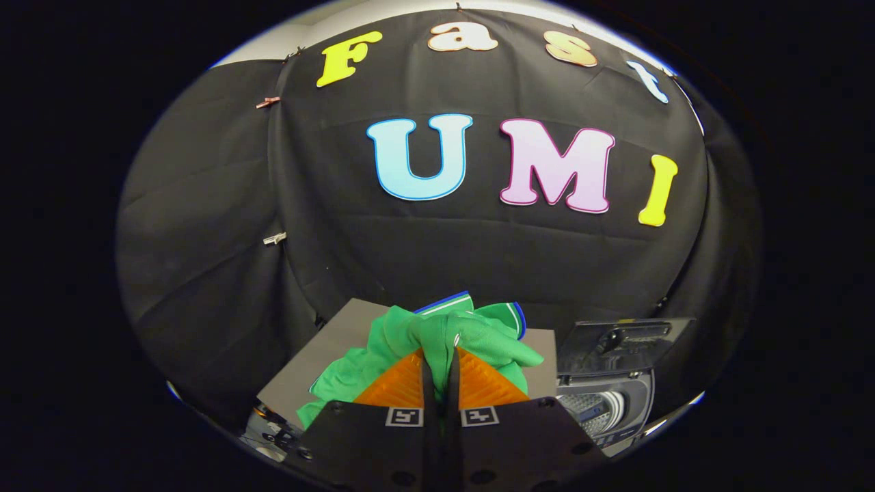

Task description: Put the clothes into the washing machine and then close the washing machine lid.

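Tongs [437, 365] pinched on the green clothes [472, 335], washer [605, 403] waiting off to the right.

I have the two fingers drawn almost together with a fold of the green cloth squeezed between them, so I'd call it a firm grip on the clothes and not a mere touch. The rest of the garment bunches over and ahead of the fingertips and drapes down to the left over the grey bench [328, 342], which suggests to me it is partly lifted and partly resting there. A blue and white trim shows at its far edge. The washer sits just beside the bench on the right with its lid [625, 342] standing upright, the drum open beneath it, ready to take the load. My judgement: the carry across comes next, and the trailing cloth may snag on the bench edge.
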`<state>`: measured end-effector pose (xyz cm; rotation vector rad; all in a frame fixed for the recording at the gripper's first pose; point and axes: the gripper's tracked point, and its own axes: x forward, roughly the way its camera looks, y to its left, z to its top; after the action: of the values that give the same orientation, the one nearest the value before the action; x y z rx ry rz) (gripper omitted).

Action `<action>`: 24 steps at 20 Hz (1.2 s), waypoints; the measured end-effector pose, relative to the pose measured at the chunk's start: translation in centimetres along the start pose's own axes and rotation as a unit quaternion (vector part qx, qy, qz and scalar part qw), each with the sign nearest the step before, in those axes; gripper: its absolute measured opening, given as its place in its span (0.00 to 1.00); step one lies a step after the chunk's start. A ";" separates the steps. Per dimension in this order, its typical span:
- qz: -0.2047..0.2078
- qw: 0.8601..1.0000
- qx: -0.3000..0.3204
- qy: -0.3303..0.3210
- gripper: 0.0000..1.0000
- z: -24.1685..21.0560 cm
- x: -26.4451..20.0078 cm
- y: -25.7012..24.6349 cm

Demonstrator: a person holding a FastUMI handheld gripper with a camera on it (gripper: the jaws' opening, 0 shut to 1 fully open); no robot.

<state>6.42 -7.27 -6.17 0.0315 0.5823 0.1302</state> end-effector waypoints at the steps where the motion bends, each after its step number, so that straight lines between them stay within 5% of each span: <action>1: -0.004 1.000 -0.003 -0.003 0.05 0.1 -0.4 -0.7; 13: -0.028 0.997 0.077 0.013 0.05 -0.2 -3.1 -15.6; 24: 0.041 0.998 0.054 -0.005 0.05 0.9 -2.7 -29.2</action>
<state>8.03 -36.56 -5.90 0.1613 0.5771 0.1773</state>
